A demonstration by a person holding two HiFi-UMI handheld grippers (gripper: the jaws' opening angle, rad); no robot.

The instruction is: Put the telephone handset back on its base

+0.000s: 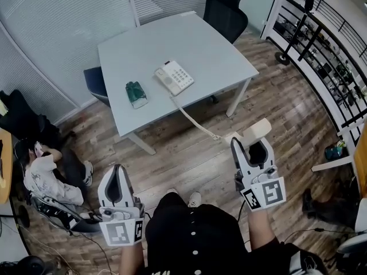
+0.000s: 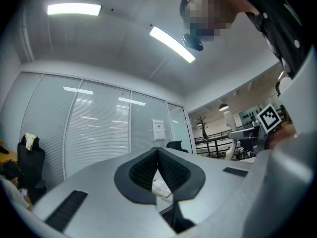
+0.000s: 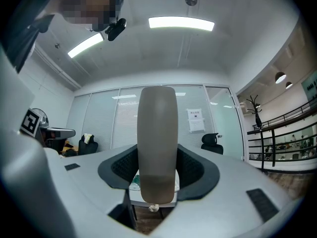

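Two holders of a sort are showing. A small green packet (image 1: pixel 136 93) is lying on the table at 8 o'clock of the phone base, its contents too small to tell. A white shelving rack with dark rails (image 1: pixel 321 56) is standing at 2 o'clock of the room, carrying rows of small items I cannot make out.

The right gripper (image 1: pixel 252 148) is clamping the cream plastic telephone handset (image 1: pixel 256 132) between its dark ribbed pads (image 3: pixel 195 170). Its jaws are standing wide around the handset. The handset is hanging over the floor at 4 o'clock of the table, well apart from the white push-button telephone base (image 1: pixel 174 77), which is sitting near the table's middle. A cream coiled cord (image 1: pixel 195 122) is running from the base over the table edge to the handset. The left gripper (image 1: pixel 117 171) is gripping nothing, its jaw tips meeting.

A black mesh office chair (image 1: pixel 226 10) is standing at 1 o'clock of the table, and a dark blue chair (image 1: pixel 94 82) is tucked in at 9 o'clock. A person (image 1: pixel 46 173) is sitting on the floor at 8 o'clock.

The pale grey square table (image 1: pixel 172 33) is standing on a wood-plank floor (image 1: pixel 195 159). Glass walls with white blinds (image 1: pixel 57 22) are closing the room.
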